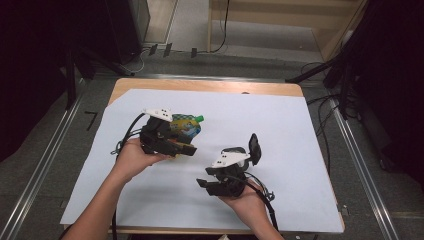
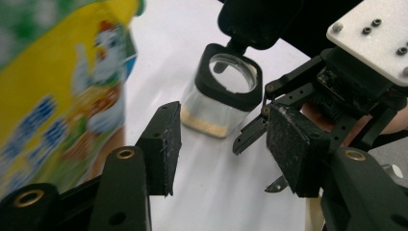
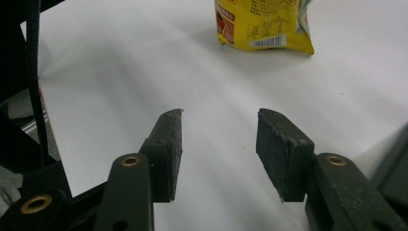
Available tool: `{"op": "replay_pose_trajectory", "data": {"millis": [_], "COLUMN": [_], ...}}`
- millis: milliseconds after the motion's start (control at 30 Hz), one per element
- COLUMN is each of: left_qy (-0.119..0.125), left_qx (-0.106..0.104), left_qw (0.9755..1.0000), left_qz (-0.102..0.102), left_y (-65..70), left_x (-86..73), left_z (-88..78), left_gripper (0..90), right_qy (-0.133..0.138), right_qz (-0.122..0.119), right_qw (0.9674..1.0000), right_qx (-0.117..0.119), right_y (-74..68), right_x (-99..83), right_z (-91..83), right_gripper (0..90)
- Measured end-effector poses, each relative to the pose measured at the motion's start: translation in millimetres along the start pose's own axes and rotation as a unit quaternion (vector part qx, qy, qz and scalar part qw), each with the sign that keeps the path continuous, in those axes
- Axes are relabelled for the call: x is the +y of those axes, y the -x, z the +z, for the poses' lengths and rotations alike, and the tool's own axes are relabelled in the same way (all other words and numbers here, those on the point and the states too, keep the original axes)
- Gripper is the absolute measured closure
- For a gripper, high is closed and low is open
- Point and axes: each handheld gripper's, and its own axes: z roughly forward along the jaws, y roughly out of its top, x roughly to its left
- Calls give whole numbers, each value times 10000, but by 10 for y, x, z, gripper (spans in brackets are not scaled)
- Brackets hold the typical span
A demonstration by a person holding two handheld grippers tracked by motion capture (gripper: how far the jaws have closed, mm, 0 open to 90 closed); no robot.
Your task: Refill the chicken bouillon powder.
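Observation:
A yellow and green pouch [image 1: 187, 126] with a green cap [image 1: 199, 118] stands on the white sheet left of centre. My left gripper [image 1: 186, 145] is right beside it and open. In the left gripper view the pouch [image 2: 57, 91] lies outside the left jaw, and nothing is between the gripper's [image 2: 221, 130] pads. A small clear container [image 2: 216, 108] with a black flip lid [image 1: 254, 144] standing open rests on the sheet. My right gripper [image 1: 205, 176] is just next to the container and open. In the right gripper view the gripper's [image 3: 219, 139] jaws face the pouch [image 3: 262, 24] with bare sheet between them.
A white paper sheet [image 1: 280, 125] covers most of the wooden table [image 1: 200, 85]. Cables trail from both grippers toward the near edge. Metal rails [image 1: 45, 160] run along the floor on both sides, and dark stands and cables [image 1: 325, 75] sit beyond the far right corner.

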Motion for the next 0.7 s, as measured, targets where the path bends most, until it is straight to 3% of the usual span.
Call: {"op": "replay_pose_trajectory", "data": {"millis": [133,467,700], "left_qy": [23,122,157], "left_qx": [92,54,149], "left_qw": [10000,9999,9996], "left_qz": [-24,-90,-155], "left_y": [-40,-130,-158], "left_x": [-46,-107,-170], "left_z": [-97,-254,-367], "left_gripper": [492,504,510], "right_qy": [12,29,20], "right_qz": [-31,-14,-35], "right_qw": [10000,9999,9999], "right_qx": [62,113,98], "right_y": [2,-15,-32], "right_x": [20,17,4], "right_z": [69,115,115], "right_gripper": [517,518,518]}}
